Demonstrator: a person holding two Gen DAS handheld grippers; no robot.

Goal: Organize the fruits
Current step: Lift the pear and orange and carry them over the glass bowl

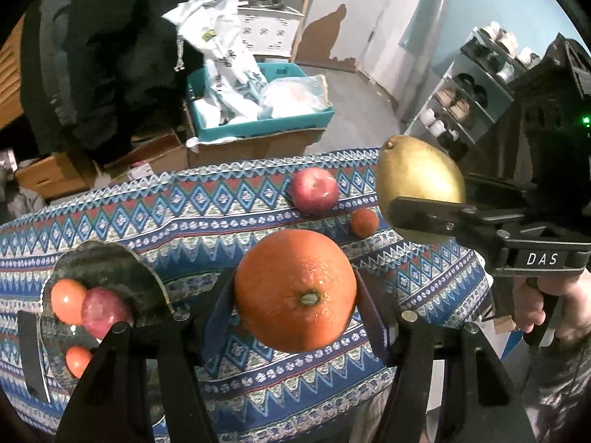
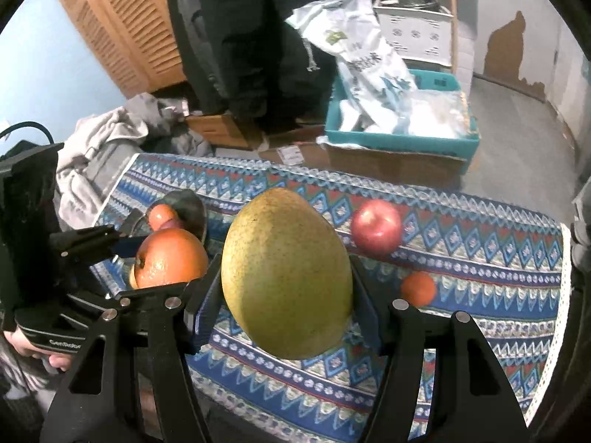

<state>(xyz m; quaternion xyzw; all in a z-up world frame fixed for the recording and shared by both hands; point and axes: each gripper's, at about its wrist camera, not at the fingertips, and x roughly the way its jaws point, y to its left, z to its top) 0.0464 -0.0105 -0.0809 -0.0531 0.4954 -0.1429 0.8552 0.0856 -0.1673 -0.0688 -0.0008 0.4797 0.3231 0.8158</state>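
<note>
My left gripper (image 1: 295,291) is shut on a large orange (image 1: 295,289), held above the patterned tablecloth (image 1: 221,214). My right gripper (image 2: 286,288) is shut on a big yellow-green pear (image 2: 286,273), also lifted off the table. The left wrist view shows that pear (image 1: 419,177) at the right, clamped in the right gripper (image 1: 421,217). The right wrist view shows the orange (image 2: 170,258) at the left. A dark metal plate (image 1: 107,262) at the table's left holds a red apple (image 1: 105,312) and small orange fruits (image 1: 66,301). A red apple (image 1: 316,190) and a small tangerine (image 1: 364,222) lie loose on the cloth.
Beyond the table's far edge stand cardboard boxes and a teal crate (image 1: 266,125) full of plastic bags. A person in dark clothes (image 2: 251,37) stands behind the table. A shoe rack (image 1: 476,92) is at the right, and grey clothing (image 2: 99,147) is heaped at the left.
</note>
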